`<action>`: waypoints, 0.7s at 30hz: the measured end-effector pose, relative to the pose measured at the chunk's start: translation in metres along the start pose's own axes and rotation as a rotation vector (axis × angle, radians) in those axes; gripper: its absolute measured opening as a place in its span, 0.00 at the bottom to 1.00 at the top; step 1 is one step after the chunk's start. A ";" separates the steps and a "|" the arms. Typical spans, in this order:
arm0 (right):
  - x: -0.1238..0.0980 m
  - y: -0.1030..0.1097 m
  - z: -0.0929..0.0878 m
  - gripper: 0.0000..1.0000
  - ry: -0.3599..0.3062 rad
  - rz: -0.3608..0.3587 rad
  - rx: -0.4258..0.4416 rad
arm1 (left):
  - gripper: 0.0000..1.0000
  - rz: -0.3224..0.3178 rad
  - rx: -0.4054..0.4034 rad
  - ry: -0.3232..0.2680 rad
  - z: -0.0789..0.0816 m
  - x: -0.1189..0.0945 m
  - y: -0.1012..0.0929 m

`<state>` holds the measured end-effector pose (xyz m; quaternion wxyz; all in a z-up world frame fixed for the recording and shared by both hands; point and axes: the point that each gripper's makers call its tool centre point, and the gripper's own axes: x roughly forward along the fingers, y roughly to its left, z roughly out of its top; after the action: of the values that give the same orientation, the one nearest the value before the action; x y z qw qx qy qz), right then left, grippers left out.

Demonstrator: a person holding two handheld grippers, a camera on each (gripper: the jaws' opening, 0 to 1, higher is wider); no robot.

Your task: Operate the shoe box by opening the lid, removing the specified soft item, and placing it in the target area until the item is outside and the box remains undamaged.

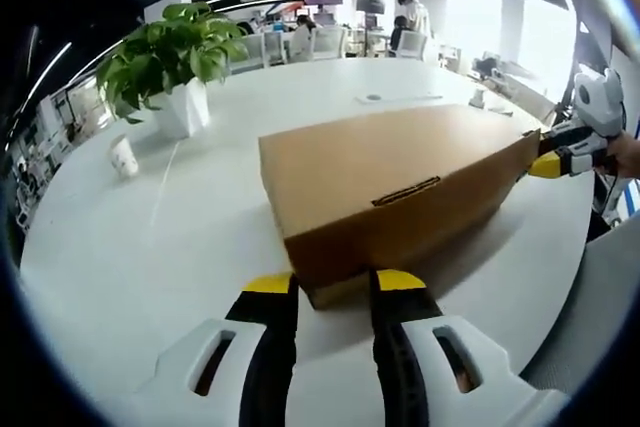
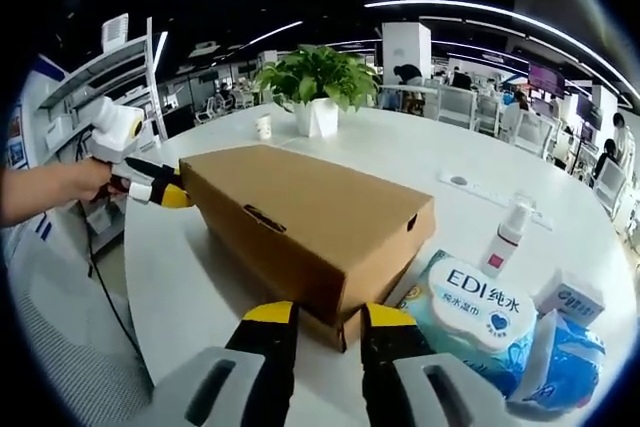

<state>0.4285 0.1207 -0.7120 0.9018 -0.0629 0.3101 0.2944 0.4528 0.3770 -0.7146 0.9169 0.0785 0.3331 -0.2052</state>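
In the left gripper view, your left gripper [image 1: 335, 285] sits at the bottom centre, its yellow-tipped jaws parted and released, straddling the near corner of the closed brown cardboard shoe box [image 1: 395, 187] on the white round table [image 1: 120, 257]. Your right gripper [image 1: 560, 162] meets the box's far end at the right edge. In the right gripper view, its own jaws also stand apart at a box corner. Lower right lies a teal wet-wipes pack [image 2: 475, 307]; upper centre, a potted green plant [image 2: 318, 87].
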 end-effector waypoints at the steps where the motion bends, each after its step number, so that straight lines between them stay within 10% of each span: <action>1: 0.000 0.000 -0.001 0.21 0.002 0.000 0.000 | 0.27 0.000 -0.002 0.001 -0.001 0.001 0.000; 21: -0.008 -0.002 0.009 0.26 -0.027 0.009 -0.044 | 0.29 0.005 0.011 -0.016 0.003 -0.011 0.002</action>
<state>0.4292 0.1178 -0.7001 0.9030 -0.0775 0.2917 0.3060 0.4475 0.3814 -0.7058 0.9196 0.0829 0.3243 -0.2055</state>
